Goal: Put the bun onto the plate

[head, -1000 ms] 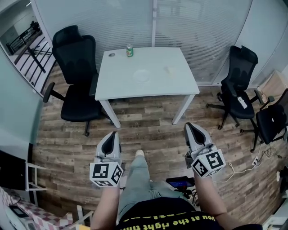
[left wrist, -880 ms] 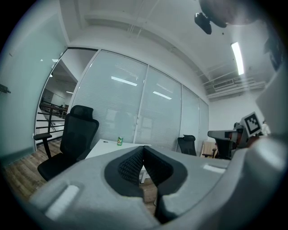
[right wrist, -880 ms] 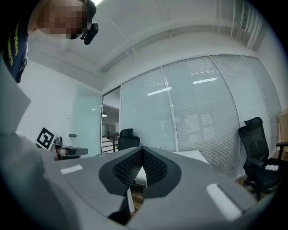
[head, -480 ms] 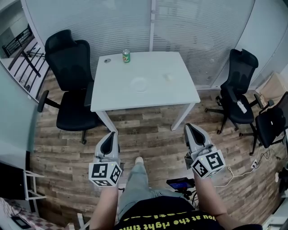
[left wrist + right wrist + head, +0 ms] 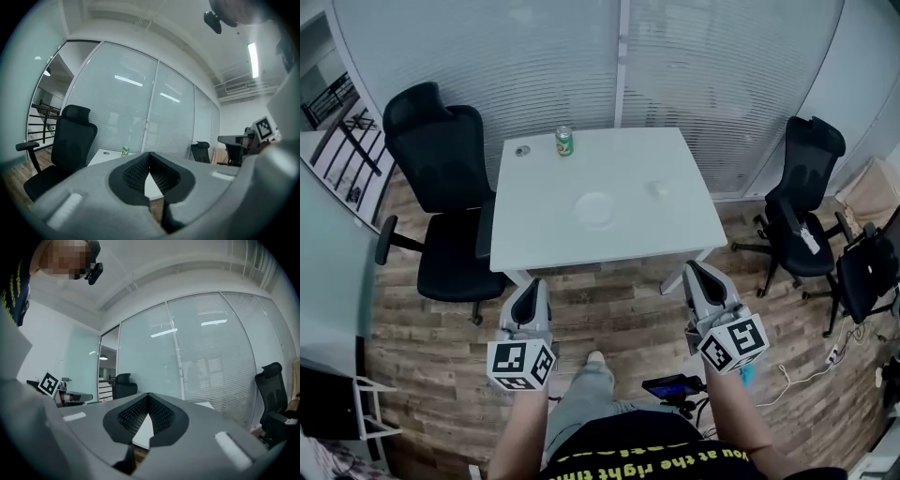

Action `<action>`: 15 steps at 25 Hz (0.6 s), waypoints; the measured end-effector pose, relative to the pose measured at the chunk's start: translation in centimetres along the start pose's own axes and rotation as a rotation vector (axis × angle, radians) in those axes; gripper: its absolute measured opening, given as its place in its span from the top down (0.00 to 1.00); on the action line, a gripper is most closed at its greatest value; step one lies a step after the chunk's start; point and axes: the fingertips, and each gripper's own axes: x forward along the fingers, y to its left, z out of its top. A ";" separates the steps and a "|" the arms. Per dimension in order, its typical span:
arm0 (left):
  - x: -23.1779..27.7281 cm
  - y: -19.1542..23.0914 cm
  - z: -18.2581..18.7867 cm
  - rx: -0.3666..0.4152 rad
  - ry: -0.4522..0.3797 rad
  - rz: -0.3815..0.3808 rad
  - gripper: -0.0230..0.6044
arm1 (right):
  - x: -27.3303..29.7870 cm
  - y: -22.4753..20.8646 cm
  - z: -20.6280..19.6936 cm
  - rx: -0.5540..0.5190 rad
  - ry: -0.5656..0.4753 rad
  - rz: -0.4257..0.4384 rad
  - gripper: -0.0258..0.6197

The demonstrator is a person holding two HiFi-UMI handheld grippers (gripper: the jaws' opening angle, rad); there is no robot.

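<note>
A small pale bun (image 5: 656,188) lies on the white table (image 5: 544,234), to the right of a white plate (image 5: 594,209) near the table's middle. Both my grippers hang over the wooden floor, short of the table's near edge and pointing toward it. My left gripper (image 5: 532,284) is shut with nothing in it, and so is my right gripper (image 5: 693,269). In the left gripper view the shut jaws (image 5: 150,155) point at the table and a green can (image 5: 125,151). In the right gripper view the shut jaws (image 5: 148,396) hide most of the table.
A green can (image 5: 564,141) and a small round thing (image 5: 522,150) stand at the table's far left. One black office chair (image 5: 441,202) sits at the table's left, others (image 5: 806,202) at the right. A glass wall with blinds lies behind. A dark device (image 5: 673,385) lies on the floor.
The table has come nearer and looks larger as the person walks toward it. Both grippers keep their places in the view and stay shut.
</note>
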 end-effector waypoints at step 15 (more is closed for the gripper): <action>9.7 4.6 2.4 0.016 -0.009 -0.068 0.96 | 9.5 -2.2 0.9 0.004 -0.031 -0.042 0.95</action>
